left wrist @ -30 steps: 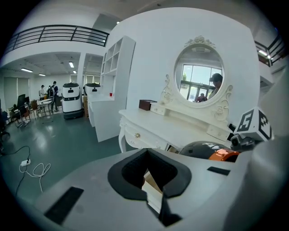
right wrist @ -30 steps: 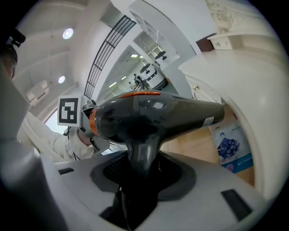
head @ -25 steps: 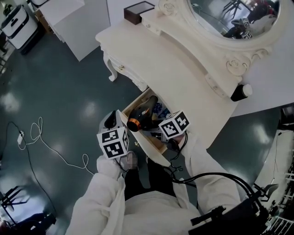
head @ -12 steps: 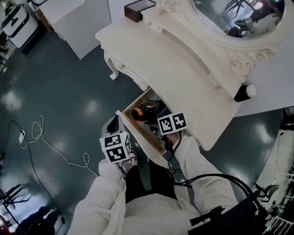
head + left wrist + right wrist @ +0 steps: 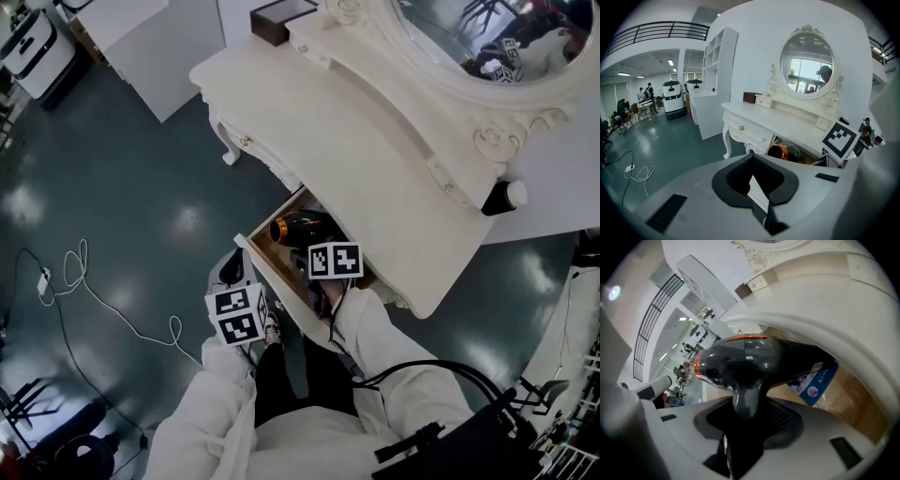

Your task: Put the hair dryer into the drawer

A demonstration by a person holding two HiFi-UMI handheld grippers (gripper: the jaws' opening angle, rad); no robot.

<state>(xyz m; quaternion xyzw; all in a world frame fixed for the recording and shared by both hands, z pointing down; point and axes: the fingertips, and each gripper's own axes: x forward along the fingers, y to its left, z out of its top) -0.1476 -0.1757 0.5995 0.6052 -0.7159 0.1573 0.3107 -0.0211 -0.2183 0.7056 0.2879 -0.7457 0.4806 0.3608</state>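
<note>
A black hair dryer (image 5: 298, 228) is being held in the mouth of the open drawer (image 5: 281, 281) of a white dressing table, just under the front edge of the tabletop (image 5: 356, 141). Its handle is being pinched by the right hand-held gripper (image 5: 745, 420), whose jaws are clamped on the handle, while the orange-ringed end of the barrel is being pointed towards the drawer's left side wall. A blue packet (image 5: 816, 380) is being shown by the right gripper view on the drawer's floor, under the other end of the barrel. The left hand-held gripper (image 5: 766, 206) is being held outside the drawer, near its front left corner. Its jaws appear pressed together, and nothing is being carried in them.

The placing is being judged as nearly done, though no view shows whether the hair dryer is resting on the drawer's floor.

Several risks are being weighed. With only the handle being gripped, the heavy barrel could swing or slip if the jaws are eased too soon. The barrel could be knocked against the tabletop's underside or the drawer's wall if it is being set down crooked. If it is left propped on the packet, the hair dryer could stand too high, and the drawer could be jammed against the tabletop's edge on closing.
</note>
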